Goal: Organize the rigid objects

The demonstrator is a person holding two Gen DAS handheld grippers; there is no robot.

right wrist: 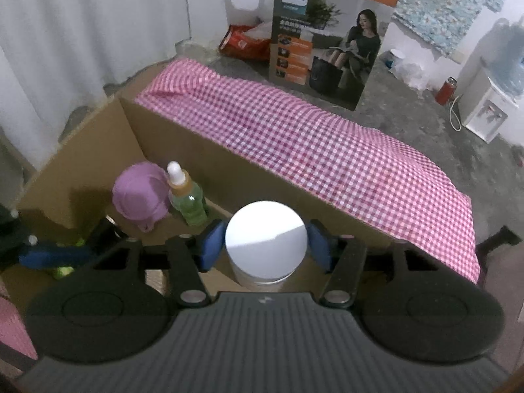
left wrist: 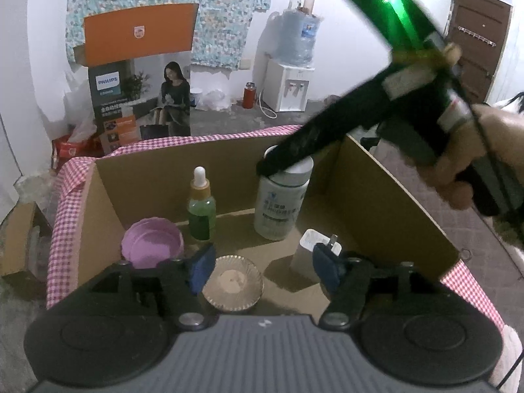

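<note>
A cardboard box (left wrist: 393, 196) holds a white pill bottle (left wrist: 281, 203), a green dropper bottle (left wrist: 201, 211), a purple lid (left wrist: 152, 242), a ribbed dish (left wrist: 233, 283) and a white plug adapter (left wrist: 308, 249). My left gripper (left wrist: 263, 268) hangs open above the dish, nothing between its pads; the adapter stands just beyond its right pad. My right gripper (right wrist: 266, 245) straddles the pill bottle's white cap (right wrist: 267, 229), blue pads close beside it and not gripping. The bottle stands on the box floor. In the left wrist view a right gripper finger (left wrist: 311, 137) crosses the cap.
A pink checked cloth (right wrist: 327, 150) drapes the box's far wall and rim. Behind on the floor stand a tall printed carton (left wrist: 140, 98), a water dispenser (left wrist: 288, 88) and a red flask (left wrist: 249, 95). A person's hand (left wrist: 491, 150) holds the right tool.
</note>
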